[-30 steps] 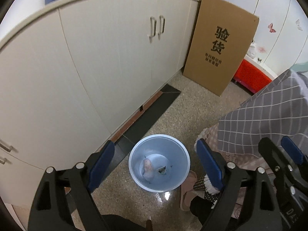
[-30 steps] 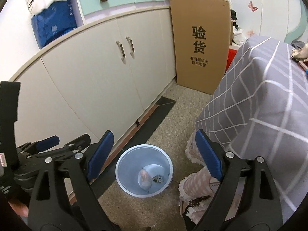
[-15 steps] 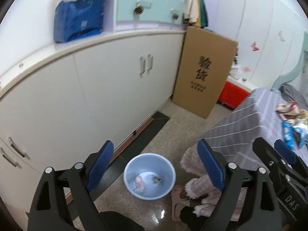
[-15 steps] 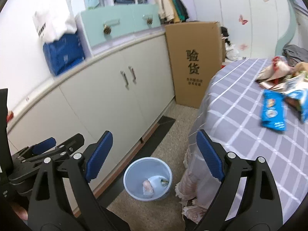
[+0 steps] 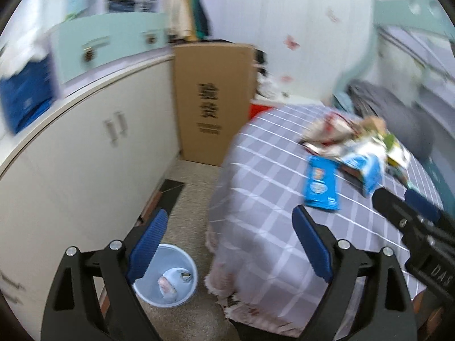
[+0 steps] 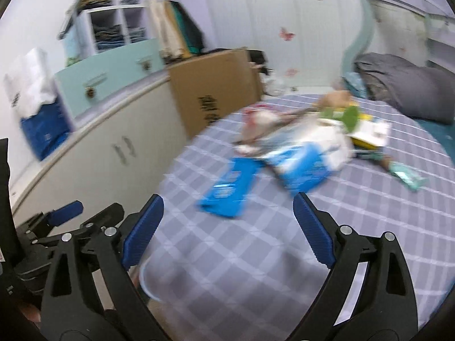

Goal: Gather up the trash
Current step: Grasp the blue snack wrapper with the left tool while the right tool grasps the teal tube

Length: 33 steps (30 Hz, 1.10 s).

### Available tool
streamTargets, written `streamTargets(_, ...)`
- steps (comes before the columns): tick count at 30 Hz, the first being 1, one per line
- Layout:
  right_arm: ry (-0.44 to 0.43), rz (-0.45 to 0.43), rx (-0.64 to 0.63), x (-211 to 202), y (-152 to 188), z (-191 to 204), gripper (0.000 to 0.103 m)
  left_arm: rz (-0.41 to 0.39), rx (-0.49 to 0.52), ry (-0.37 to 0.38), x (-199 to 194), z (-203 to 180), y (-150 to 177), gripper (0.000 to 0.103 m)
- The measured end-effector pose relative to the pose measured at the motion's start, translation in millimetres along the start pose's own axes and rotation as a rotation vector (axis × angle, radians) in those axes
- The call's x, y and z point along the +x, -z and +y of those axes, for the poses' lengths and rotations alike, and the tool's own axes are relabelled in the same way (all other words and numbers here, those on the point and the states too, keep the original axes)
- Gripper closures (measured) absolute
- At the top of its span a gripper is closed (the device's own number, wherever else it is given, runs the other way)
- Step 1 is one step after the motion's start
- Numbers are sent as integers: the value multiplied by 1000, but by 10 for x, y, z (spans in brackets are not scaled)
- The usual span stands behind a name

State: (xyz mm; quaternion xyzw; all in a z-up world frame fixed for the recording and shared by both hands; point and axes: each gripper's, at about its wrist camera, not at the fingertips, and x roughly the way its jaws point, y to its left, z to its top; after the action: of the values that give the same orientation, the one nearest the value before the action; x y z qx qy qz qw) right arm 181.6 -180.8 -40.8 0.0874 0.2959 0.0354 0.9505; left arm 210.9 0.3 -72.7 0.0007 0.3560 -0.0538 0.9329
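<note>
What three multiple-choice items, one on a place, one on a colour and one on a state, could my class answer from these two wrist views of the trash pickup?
1. Where does the bin stand?
A. on the floor beside the checked table
B. on the table
C. on the cabinet

2. What colour is the flat wrapper nearest the table's edge?
A. red
B. blue
C. black

3. How is the left tool?
A. shut on a wrapper
B. shut, empty
C. open, empty

Answers: 1 A, it sits on the speckled floor by the cloth; 2 B, it shows bright blue; 3 C, its pads stand wide apart with nothing between.

Both wrist views look down (side by side) at the checked table point(image 5: 270, 187).
</note>
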Motion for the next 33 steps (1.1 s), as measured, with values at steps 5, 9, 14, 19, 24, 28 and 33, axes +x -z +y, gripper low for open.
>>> streamTargets(5, 131, 27, 7, -30, -86, -735, 13, 73, 66, 71, 341, -459, -70, 16)
streamTargets(9, 201, 62, 13, 4, -137, -1219, 13, 110, 98, 86, 560, -694, -101, 16)
streamTargets(14, 254, 129, 1, 136, -176, -1663, 13, 157, 120, 86, 846, -815, -191, 16)
streamTargets(19, 239, 198, 6, 372, -253, -1953, 13, 197, 117, 83, 1071, -866, -273, 30)
streamTargets(24, 187, 255, 17, 611, -329, -2034, 13, 175, 167, 87, 1109, -951, -294, 53)
streamTargets(28, 222, 270, -53, 742, -417, -1967, 18, 153, 191, 104, 1103, -992, -289, 57)
streamTargets(33, 213, 294, -98, 756, -419, -1908, 71, 135, 181, 111, 1056, -940, -275, 65)
